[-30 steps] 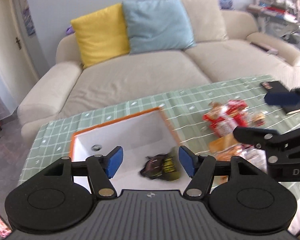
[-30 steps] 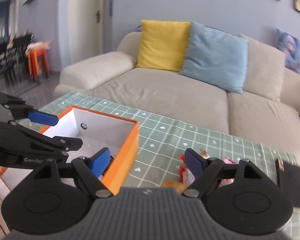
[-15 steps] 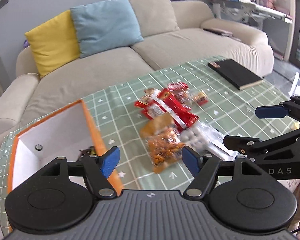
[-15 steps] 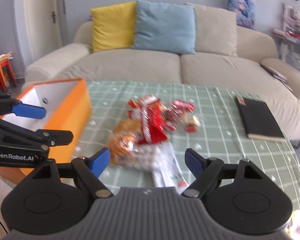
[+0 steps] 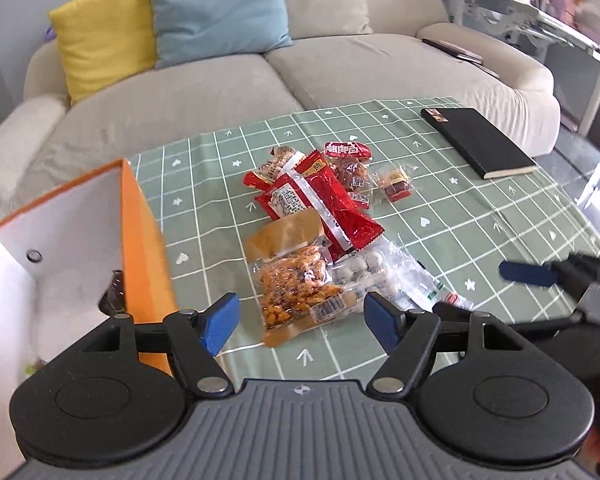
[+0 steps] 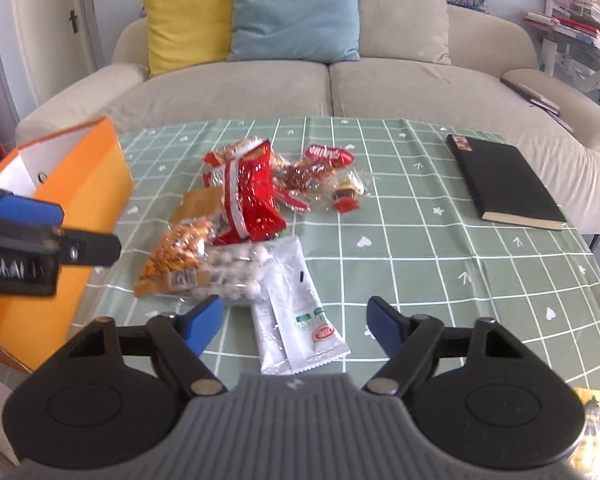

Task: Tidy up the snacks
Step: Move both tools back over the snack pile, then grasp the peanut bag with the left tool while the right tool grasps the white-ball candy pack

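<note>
Two hand-held grippers hover over a tabletop (image 6: 440, 240) covered with a green checked cloth, both with blue-padded jaws spread wide and holding nothing. The left hand-held gripper (image 5: 300, 322) sits low at the near edge, its fingers framing a clear packet of orange-brown nuts (image 5: 296, 288). The right hand-held gripper (image 6: 296, 318) is just to the right of it, its fingers framing a white sachet (image 6: 300, 312) that lies flat at the near end of the snack pile.

Snacks lie in a loose heap in the middle of the tabletop. A long red foil packet (image 5: 324, 200) rests on top, overlapping the nut packet's tan header. Beside the nuts is a clear bag of small whitish balls (image 6: 236, 268), touching both the nuts and the white sachet. Farther back are a red-topped bag of brown pieces (image 5: 350, 164) and, just beside it, a small clear-wrapped red sweet (image 5: 396, 184).

An orange box (image 5: 144, 232) with a white interior stands open at the left of the pile, apart from it. One dark wrapped item (image 5: 114, 292) shows inside, mostly hidden by the box wall.

A black notebook (image 6: 504, 182) lies at the far right of the tabletop, well apart from the snacks. Behind the tabletop is a beige sofa (image 6: 340, 80) with a yellow cushion (image 6: 188, 16) and a blue cushion (image 6: 296, 12).
</note>
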`<state>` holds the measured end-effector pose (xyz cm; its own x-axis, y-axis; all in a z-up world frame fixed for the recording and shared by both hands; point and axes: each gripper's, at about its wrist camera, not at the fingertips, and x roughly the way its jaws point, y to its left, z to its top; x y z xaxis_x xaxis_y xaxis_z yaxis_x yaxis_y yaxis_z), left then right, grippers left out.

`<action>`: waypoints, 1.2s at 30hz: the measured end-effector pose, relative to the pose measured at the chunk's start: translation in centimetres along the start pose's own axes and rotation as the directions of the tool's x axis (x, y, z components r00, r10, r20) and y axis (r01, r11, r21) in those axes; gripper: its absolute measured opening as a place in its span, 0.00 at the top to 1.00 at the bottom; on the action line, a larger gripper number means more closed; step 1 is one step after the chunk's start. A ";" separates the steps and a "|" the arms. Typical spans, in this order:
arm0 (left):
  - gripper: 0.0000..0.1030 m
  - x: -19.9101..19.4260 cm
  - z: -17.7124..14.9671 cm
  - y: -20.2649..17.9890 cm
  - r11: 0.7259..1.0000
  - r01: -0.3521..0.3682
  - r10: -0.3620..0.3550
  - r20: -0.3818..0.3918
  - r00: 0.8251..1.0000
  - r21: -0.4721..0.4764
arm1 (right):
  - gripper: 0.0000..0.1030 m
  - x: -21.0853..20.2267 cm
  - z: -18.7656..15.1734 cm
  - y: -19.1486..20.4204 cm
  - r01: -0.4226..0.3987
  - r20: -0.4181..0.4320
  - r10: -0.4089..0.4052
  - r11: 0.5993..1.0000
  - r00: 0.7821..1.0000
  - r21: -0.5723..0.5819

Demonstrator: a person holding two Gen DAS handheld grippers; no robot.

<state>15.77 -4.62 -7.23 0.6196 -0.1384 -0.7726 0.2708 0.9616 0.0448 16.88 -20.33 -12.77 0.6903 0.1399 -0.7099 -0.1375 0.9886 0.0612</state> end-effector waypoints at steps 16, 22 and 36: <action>0.18 8.7 2.8 1.2 0.995 -0.031 0.013 -0.184 0.983 -0.093 | 0.33 6.2 2.0 0.2 -0.107 -0.056 0.109 0.994 0.992 0.038; 0.14 10.6 2.7 1.7 0.993 -0.040 0.012 -0.245 0.969 -0.111 | 0.32 8.1 2.2 0.6 -0.129 -0.078 0.133 0.990 0.988 0.048; 0.25 12.0 2.1 3.1 0.977 0.028 -0.080 -0.242 0.967 -0.211 | 0.42 9.0 2.3 1.4 -0.112 -0.048 0.113 0.993 0.992 0.023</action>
<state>25.55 -3.77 -15.01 0.3995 -0.1538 -0.9037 0.1265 0.9856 -0.1118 24.54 -17.58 -17.53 0.6357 0.2481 -0.7309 -0.1975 0.9677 0.1567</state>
